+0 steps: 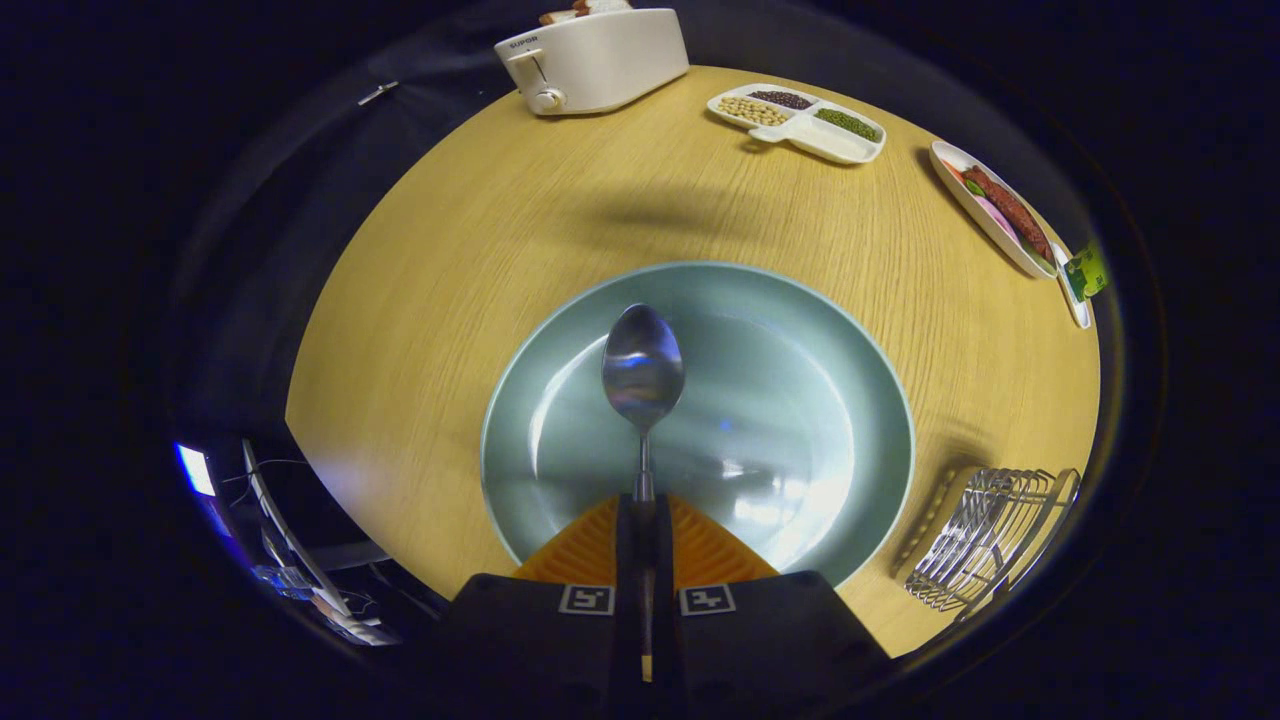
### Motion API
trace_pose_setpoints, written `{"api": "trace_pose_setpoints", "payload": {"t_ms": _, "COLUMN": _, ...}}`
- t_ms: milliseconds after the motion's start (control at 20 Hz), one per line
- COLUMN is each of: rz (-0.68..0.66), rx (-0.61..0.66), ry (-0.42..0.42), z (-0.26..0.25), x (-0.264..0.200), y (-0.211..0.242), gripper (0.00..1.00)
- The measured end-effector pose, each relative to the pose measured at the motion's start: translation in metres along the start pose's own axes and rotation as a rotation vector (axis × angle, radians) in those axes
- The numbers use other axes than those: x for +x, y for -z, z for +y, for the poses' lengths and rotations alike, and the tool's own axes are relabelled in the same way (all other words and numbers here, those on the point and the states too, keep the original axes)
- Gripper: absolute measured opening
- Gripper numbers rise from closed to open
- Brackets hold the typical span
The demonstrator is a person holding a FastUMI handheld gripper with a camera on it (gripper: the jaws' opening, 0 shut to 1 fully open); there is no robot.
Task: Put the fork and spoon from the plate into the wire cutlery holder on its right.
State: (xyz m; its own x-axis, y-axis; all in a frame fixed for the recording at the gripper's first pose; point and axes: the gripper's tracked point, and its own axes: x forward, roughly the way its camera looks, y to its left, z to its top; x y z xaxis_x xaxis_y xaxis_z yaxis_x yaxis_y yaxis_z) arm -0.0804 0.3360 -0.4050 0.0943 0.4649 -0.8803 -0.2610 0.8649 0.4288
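1. One toaster (596,58) sits at the table's (480,250) far left edge, bread slices poking from its top.
2. Gripper (643,505) at the near edge: both fingers pinched tight on the spoon (642,370) handle, which runs back between them.
3. Spoon bowl points forward, over the middle of the plate (800,330); whether it touches the plate, cannot tell.
4. Plate lies near the table's near edge, nothing else seen on it.
5. Divided dish (800,122) of beans and grains at the far edge, right of the toaster.
6. Long dish (992,208) with food along the far right edge.
7. Wire cutlery holder (990,540) at the near right corner, just beside the plate; fork not made out.
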Motion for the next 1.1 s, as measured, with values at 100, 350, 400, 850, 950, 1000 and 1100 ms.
{"api": "trace_pose_setpoints", "payload": {"t_ms": 100, "rz": -0.025, "rx": 0.016, "ry": -0.022, "z": -0.003, "x": -0.01, "y": -0.004, "gripper": 0.09}}
{"api": "trace_pose_setpoints", "payload": {"t_ms": 350, "rz": -0.016, "rx": 0.037, "ry": -0.09, "z": -0.009, "x": -0.032, "y": -0.002, "gripper": 0.09}}
{"api": "trace_pose_setpoints", "payload": {"t_ms": 400, "rz": -0.016, "rx": 0.03, "ry": -0.106, "z": -0.01, "x": -0.038, "y": 0.0, "gripper": 0.09}}
{"api": "trace_pose_setpoints", "payload": {"t_ms": 850, "rz": -0.036, "rx": -0.127, "ry": -0.146, "z": -0.065, "x": -0.153, "y": -0.009, "gripper": 0.09}}
{"api": "trace_pose_setpoints", "payload": {"t_ms": 950, "rz": 0.003, "rx": -0.135, "ry": -0.139, "z": -0.092, "x": -0.178, "y": 0.001, "gripper": 0.09}}
{"api": "trace_pose_setpoints", "payload": {"t_ms": 1000, "rz": 0.018, "rx": -0.131, "ry": -0.133, "z": -0.104, "x": -0.188, "y": 0.005, "gripper": 0.09}}
{"api": "trace_pose_setpoints", "payload": {"t_ms": 1100, "rz": 0.054, "rx": -0.13, "ry": -0.11, "z": -0.127, "x": -0.208, "y": 0.016, "gripper": 0.09}}
